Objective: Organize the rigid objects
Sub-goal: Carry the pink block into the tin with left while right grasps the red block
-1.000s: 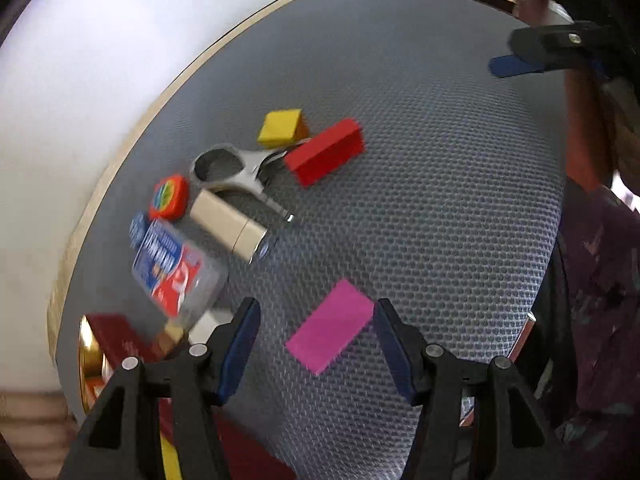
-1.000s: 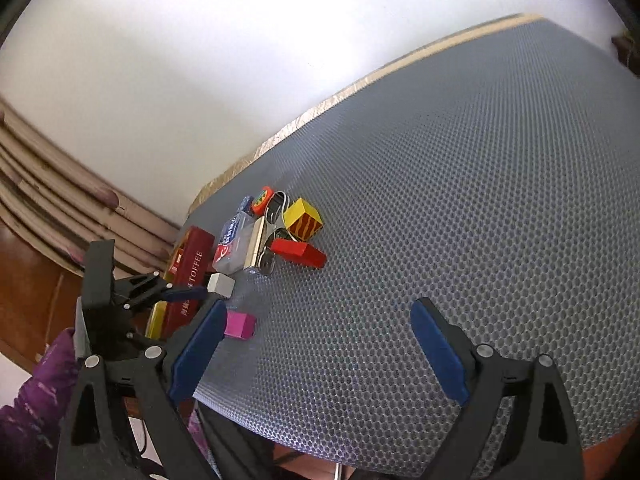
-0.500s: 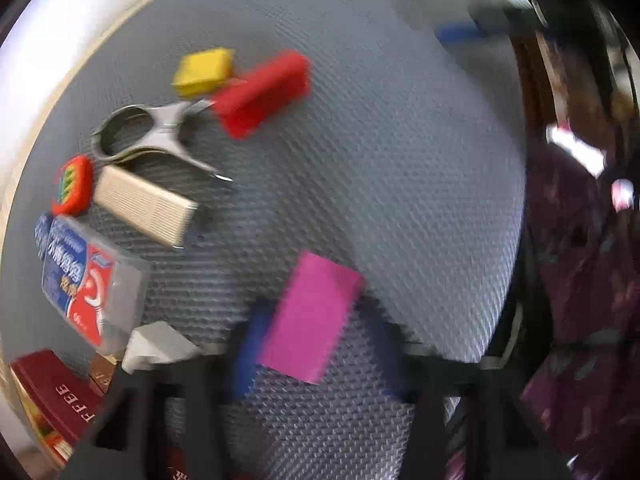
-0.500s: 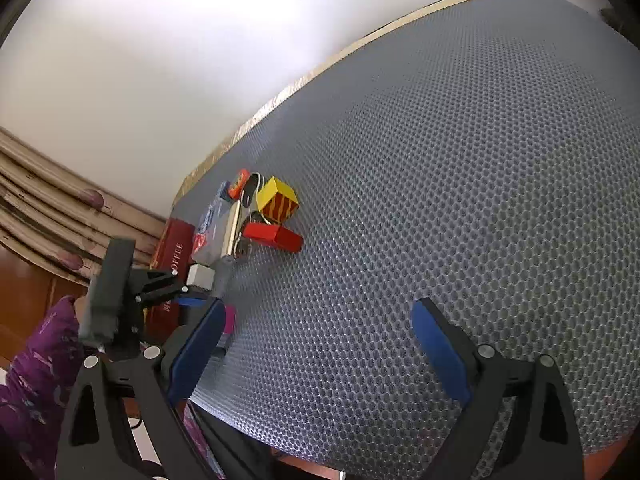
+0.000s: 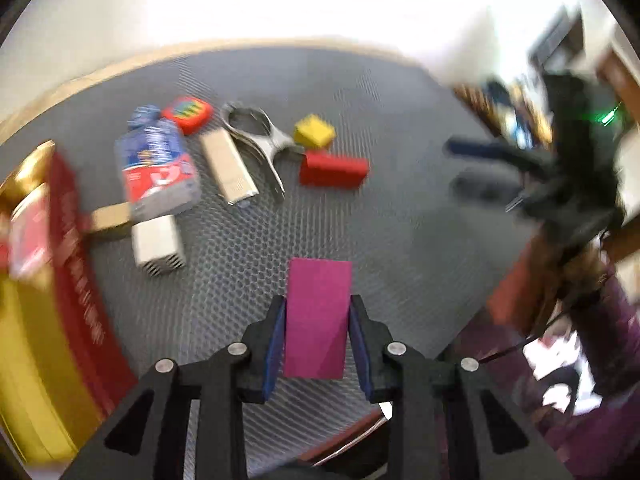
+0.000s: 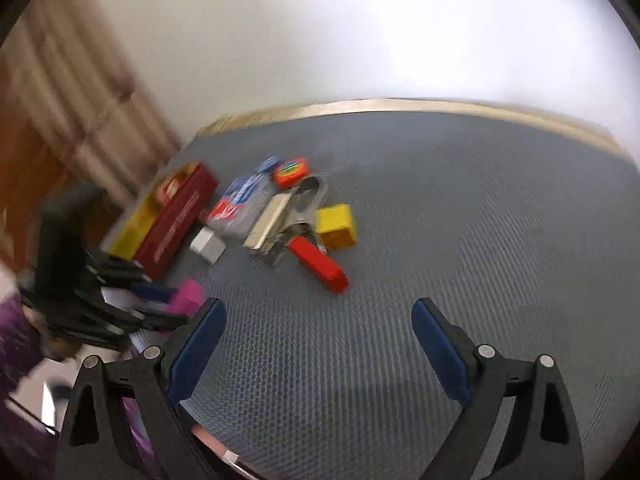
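**Magenta block now in our left gripper**

The flat magenta rectangular block (image 5: 318,316) sits clamped between the blue pads of our left gripper (image 5: 317,336), near the front edge of the grey honeycomb-textured tabletop (image 5: 400,220). A second ago the jaws straddled it half open; they have since closed on it. Our right gripper (image 6: 316,344) hangs wide open and empty over bare mat. We judge the pick done, and placing comes next, perhaps beside the red rectangular block (image 5: 334,168) and yellow cube (image 5: 315,132) in the cluster at the back left.
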Action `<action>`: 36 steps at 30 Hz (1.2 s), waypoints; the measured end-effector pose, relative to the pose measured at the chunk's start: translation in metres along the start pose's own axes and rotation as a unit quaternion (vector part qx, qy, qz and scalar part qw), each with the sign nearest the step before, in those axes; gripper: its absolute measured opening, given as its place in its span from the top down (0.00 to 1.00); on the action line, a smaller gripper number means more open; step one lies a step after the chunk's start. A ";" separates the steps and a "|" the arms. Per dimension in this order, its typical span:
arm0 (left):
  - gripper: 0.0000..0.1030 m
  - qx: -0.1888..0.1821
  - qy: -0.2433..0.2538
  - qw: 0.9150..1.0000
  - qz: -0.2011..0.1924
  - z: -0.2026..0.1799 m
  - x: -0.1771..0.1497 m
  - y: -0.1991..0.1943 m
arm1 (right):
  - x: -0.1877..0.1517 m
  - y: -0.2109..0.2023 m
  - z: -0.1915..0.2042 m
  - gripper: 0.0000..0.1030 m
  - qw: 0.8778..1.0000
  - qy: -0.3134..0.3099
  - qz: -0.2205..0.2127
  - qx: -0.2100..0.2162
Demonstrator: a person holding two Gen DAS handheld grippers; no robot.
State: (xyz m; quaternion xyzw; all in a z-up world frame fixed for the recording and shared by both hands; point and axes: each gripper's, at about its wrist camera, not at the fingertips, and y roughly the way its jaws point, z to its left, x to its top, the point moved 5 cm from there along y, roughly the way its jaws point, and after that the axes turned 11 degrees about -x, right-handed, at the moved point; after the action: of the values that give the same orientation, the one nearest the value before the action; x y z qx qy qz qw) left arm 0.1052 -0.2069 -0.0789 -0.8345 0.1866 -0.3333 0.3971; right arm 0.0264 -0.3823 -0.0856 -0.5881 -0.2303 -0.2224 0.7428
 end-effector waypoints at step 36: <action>0.70 0.203 -0.158 0.958 -0.131 0.085 -0.026 -0.124 | 0.020 0.015 0.060 0.86 0.991 0.022 0.043 0.125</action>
State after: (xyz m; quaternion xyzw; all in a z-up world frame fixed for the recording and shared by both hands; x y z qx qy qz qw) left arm 0.1527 -0.0696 -0.0316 -0.7956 -0.0606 -0.2774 0.5351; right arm 0.0470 -0.3216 -0.0730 -0.4953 -0.2142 -0.1723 0.8241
